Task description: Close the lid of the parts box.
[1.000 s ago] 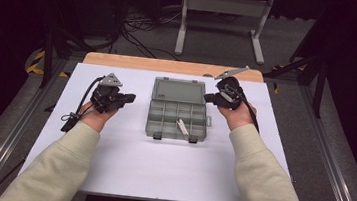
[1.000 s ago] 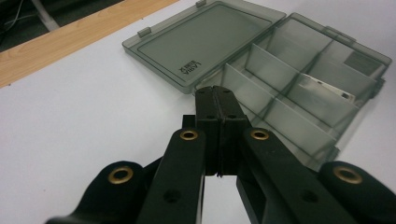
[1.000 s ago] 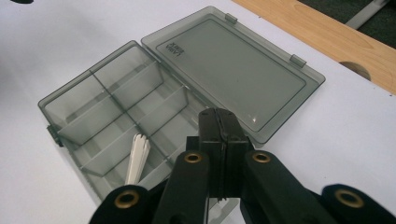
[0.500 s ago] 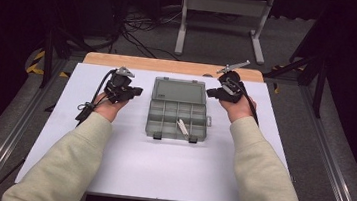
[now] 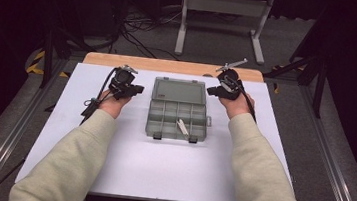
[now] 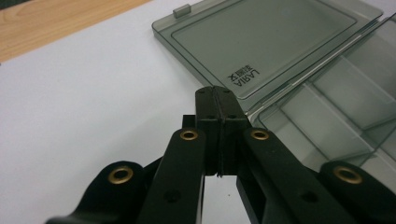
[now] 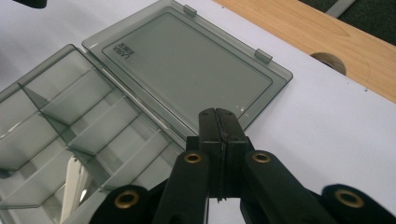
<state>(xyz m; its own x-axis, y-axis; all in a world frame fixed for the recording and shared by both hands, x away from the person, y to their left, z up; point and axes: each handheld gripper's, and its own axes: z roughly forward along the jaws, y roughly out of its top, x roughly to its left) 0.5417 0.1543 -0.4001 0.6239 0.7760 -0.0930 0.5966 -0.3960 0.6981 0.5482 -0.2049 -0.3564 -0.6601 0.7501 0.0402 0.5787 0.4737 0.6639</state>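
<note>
Near the middle of the high view sits a grey see-through box [image 5: 175,112]; its lid [image 5: 178,90] lies open and flat toward the top of the frame, and its tray [image 5: 175,123] has little walls that make many small rooms; one white thing [image 5: 183,126] lies in a room near the lower right of the tray; I cannot tell what it is. Just left of the box hangs the left gripper [image 5: 135,89]; its jaws are pressed together with nothing between them, and they point at the lid's left edge. Just right of the box is the right gripper [image 5: 213,90]; its jaws are pressed together too, holding nothing, near the lid's right edge. I think the lid gets closed next; to do it well, both tips should slide under the lid's side edges and lift evenly, so the tray does not skid. Under the box is a white sheet [image 5: 124,165] on a wooden table [image 5: 170,66]; beyond it the floor is dark, with cables [image 5: 138,31] and a metal stand [image 5: 224,7].
</note>
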